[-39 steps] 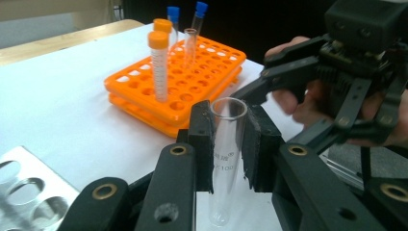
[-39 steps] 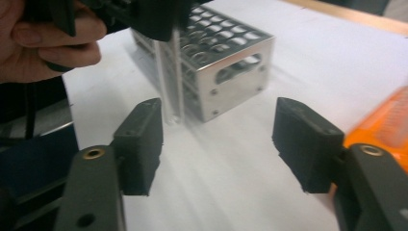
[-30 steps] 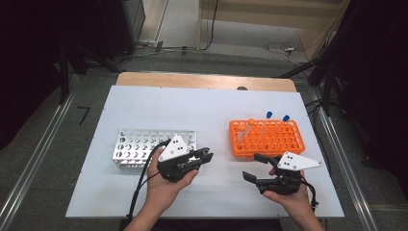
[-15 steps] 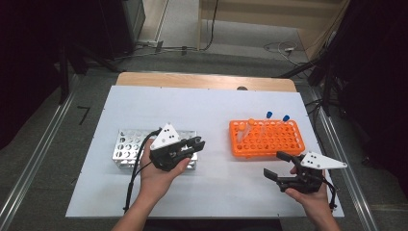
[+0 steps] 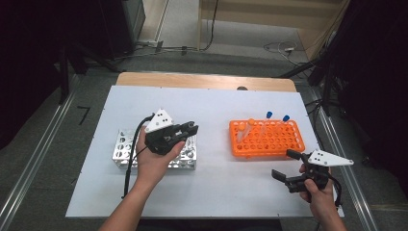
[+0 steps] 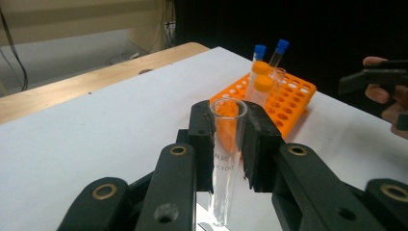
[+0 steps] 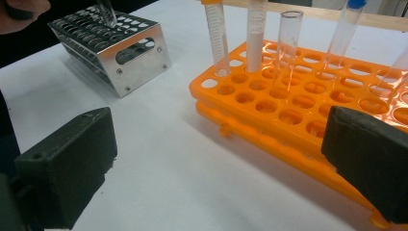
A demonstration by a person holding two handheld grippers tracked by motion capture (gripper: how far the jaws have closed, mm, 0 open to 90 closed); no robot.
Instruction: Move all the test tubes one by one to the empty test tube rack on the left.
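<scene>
My left gripper (image 5: 191,129) is shut on a clear open-topped test tube (image 6: 226,159), held upright between its pads above the metal tube rack (image 5: 122,150). In the right gripper view the tube's lower end (image 7: 107,12) hangs over that metal rack (image 7: 115,45). My right gripper (image 5: 283,163) is near the front right of the table, just in front of the orange tube rack (image 5: 267,139). Its jaws have just been opening and stand wide apart with nothing between them (image 7: 216,159). Several tubes stand in the orange rack (image 7: 298,96), some blue-capped (image 6: 281,47), some orange-capped.
The white table top (image 5: 216,106) has a wooden strip (image 5: 202,81) along its far edge. Beyond it lie floor cables and dark equipment. Metal rails run along both sides of the table.
The left gripper carried the clear tube leftward and away, over the metal rack. The right gripper drew back toward the front right corner, and its jaws spread wider.
</scene>
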